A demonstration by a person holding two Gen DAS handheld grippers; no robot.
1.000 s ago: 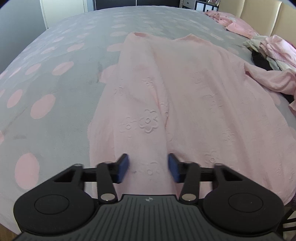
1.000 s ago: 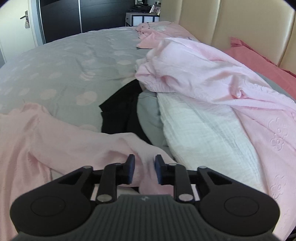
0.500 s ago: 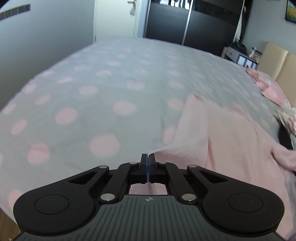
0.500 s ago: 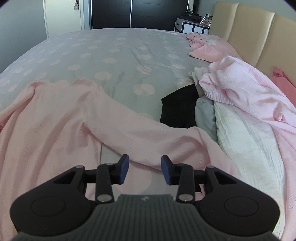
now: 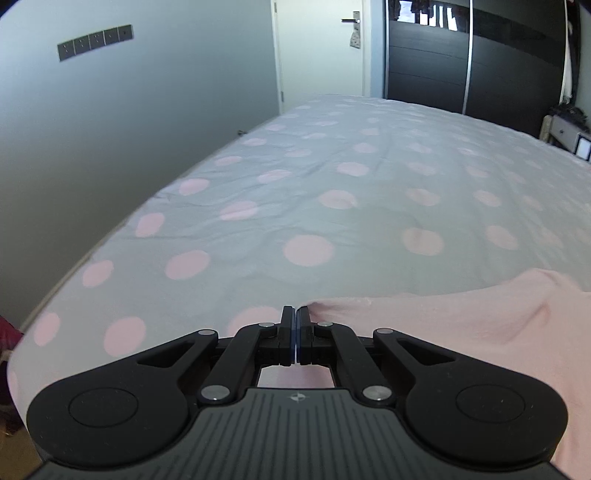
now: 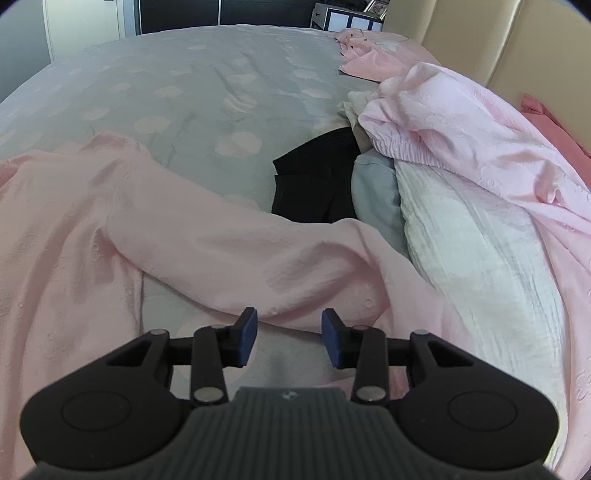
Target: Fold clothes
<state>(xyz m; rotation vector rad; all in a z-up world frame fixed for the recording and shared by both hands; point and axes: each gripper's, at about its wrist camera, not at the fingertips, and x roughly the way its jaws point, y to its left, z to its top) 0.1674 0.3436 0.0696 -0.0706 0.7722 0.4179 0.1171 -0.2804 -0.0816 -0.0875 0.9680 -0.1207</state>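
A pale pink embossed garment lies spread on the grey bed cover with pink dots. Its long sleeve runs across the cover toward the right. My right gripper hovers just in front of that sleeve, open, with nothing between its blue pads. In the left wrist view my left gripper is shut on the edge of the pink garment. The cloth stretches from the fingertips to the right, lifted over the dotted cover.
A heap of clothes lies to the right: a black piece, a grey-blue one, a white textured cloth and more pink fabric against the beige headboard. Beyond the bed's left edge are a wall, door and dark wardrobe.
My left gripper closed on the garment's edge, then rose and swung left with it. My right gripper opened wider and let the sleeve go, now lying in front of it.
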